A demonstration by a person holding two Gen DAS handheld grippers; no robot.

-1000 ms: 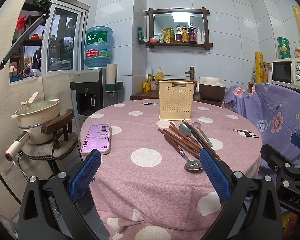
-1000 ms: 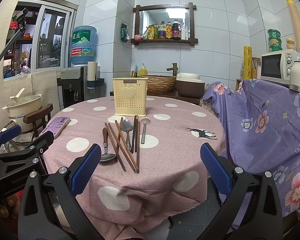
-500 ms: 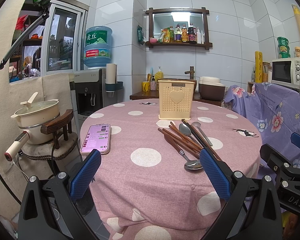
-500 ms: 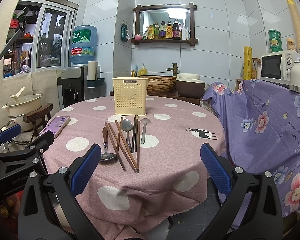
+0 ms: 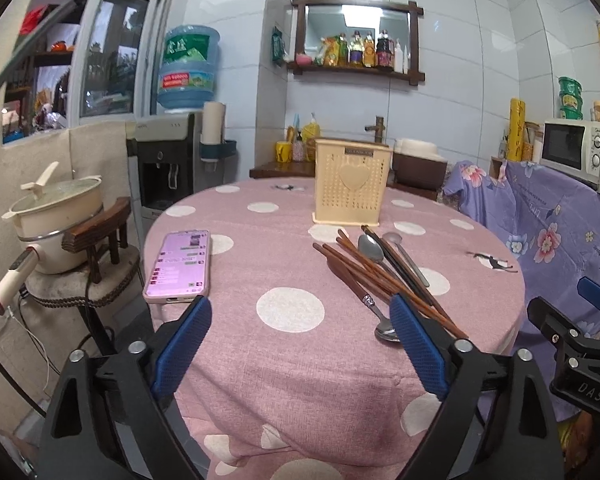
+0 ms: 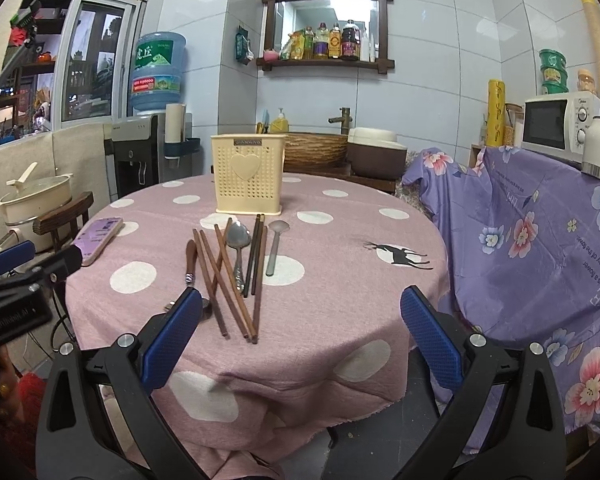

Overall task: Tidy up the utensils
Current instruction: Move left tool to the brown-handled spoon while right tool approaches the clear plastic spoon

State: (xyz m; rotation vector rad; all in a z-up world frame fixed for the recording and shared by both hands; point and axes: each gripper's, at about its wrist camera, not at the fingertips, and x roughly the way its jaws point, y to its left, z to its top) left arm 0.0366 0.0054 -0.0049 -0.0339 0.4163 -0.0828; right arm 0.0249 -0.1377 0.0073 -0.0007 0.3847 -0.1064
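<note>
A loose pile of utensils lies on the round pink polka-dot table (image 6: 332, 240): several brown chopsticks (image 6: 216, 276) (image 5: 384, 276), dark chopsticks (image 6: 256, 256), a steel spoon (image 6: 238, 240) (image 5: 370, 248), a wooden-handled spoon (image 6: 190, 260) (image 5: 356, 284) and a grey spoon (image 6: 276, 246) (image 5: 406, 256). Behind them stands a cream perforated utensil holder (image 6: 249, 174) (image 5: 352, 182). My left gripper (image 5: 300, 344) hovers over the table's near edge, its jaws closing with nothing between them. My right gripper (image 6: 300, 330) is open and empty, short of the pile.
A phone (image 5: 180, 266) (image 6: 98, 240) lies on the table's left side. A cream pot (image 5: 56, 216) sits on a stool to the left. A purple floral cloth (image 6: 540, 248) covers furniture on the right, with a microwave (image 6: 560, 124) above it.
Both grippers have come a little closer to the table. The left gripper's fingers have drawn somewhat inward. The utensils have not moved.
</note>
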